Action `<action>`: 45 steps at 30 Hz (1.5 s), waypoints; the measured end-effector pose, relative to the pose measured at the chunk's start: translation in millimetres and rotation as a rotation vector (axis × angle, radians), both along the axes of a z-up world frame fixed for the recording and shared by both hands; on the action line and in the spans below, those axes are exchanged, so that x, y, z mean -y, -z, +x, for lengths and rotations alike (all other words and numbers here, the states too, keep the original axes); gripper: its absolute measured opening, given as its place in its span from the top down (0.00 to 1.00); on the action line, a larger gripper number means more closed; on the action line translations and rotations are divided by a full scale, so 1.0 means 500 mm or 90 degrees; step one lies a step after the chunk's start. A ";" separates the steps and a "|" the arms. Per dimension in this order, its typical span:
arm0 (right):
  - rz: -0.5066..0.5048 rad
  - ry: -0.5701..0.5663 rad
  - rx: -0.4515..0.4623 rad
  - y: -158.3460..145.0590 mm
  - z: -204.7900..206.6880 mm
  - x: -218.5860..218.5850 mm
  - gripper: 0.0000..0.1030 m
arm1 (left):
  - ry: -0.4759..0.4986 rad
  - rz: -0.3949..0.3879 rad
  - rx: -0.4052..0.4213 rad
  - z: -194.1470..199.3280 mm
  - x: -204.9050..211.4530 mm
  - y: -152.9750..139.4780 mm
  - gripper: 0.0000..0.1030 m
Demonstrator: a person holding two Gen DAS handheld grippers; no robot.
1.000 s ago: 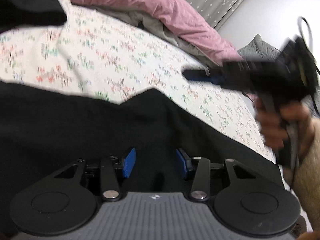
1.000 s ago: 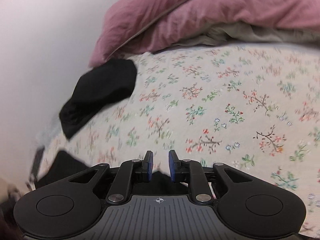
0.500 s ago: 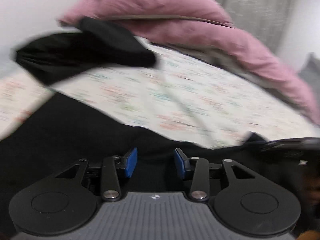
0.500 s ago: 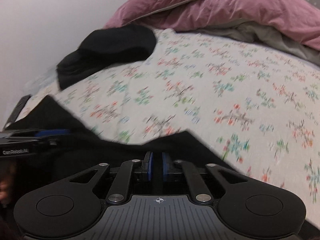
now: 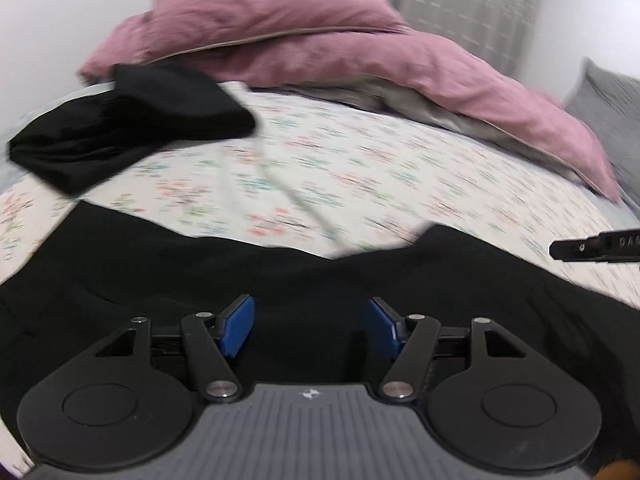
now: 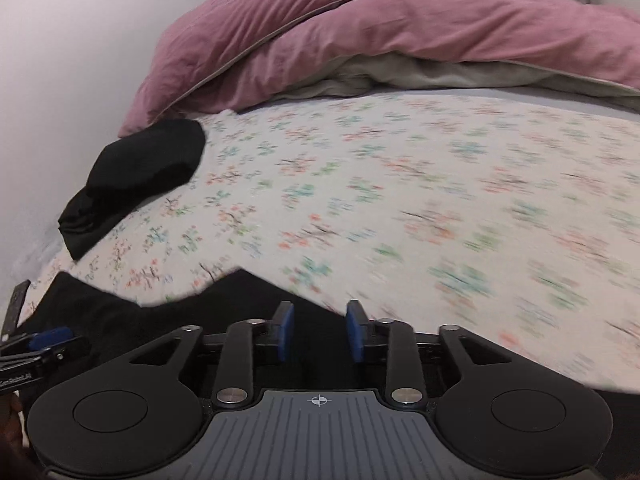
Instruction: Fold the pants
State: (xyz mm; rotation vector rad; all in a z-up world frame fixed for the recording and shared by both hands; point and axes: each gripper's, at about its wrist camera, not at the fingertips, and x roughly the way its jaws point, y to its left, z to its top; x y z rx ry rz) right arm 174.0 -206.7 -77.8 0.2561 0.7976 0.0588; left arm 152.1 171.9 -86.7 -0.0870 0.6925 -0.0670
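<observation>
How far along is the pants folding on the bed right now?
Done: one folded black garment sits at the far corner of the floral sheet, near the pink duvet. In hand: nothing is gripped; the left gripper and right gripper have just been opening, pads clear, above the black pants, spread flat along the near edge. Left: the remaining folds, though how many it has had I cannot tell.

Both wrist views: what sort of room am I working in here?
Most likely a bedroom: the black pants lie on a bed with a floral sheet, a bunched pink duvet behind, and a curtain at the back.
</observation>
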 end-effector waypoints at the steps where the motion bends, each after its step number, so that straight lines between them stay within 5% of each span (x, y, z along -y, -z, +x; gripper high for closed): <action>1: -0.001 0.005 -0.004 -0.006 -0.030 0.007 0.64 | 0.015 0.003 -0.002 -0.007 0.018 0.002 0.16; 4: -0.026 -0.004 -0.022 -0.001 -0.112 0.013 0.57 | 0.063 0.020 -0.017 -0.020 0.069 0.024 0.16; 7: -0.117 -0.015 -0.076 0.040 -0.182 0.000 0.57 | 0.104 0.029 -0.076 -0.030 0.105 0.060 0.16; 10: -0.176 -0.008 -0.098 0.077 -0.254 0.009 0.56 | 0.130 0.082 -0.080 -0.066 0.131 0.074 0.15; 21: -0.176 0.112 -0.114 0.063 -0.477 0.140 0.50 | 0.190 0.085 -0.143 -0.149 0.174 0.063 0.11; 24: -0.174 0.151 -0.122 0.053 -0.537 0.191 0.50 | 0.234 0.040 -0.170 -0.163 0.195 0.049 0.11; 29: -0.205 0.263 -0.138 0.017 -0.615 0.293 0.46 | 0.267 0.006 -0.133 -0.175 0.253 0.013 0.09; 32: -0.182 0.326 -0.113 -0.008 -0.672 0.363 0.30 | 0.264 -0.009 -0.098 -0.172 0.280 -0.009 0.01; 40: 0.005 0.489 -0.066 -0.016 -0.788 0.542 0.30 | 0.265 -0.042 -0.084 -0.152 0.329 -0.020 0.00; 45: 0.119 0.519 -0.050 0.019 -0.838 0.597 0.30 | 0.280 -0.043 -0.106 -0.142 0.364 -0.003 0.00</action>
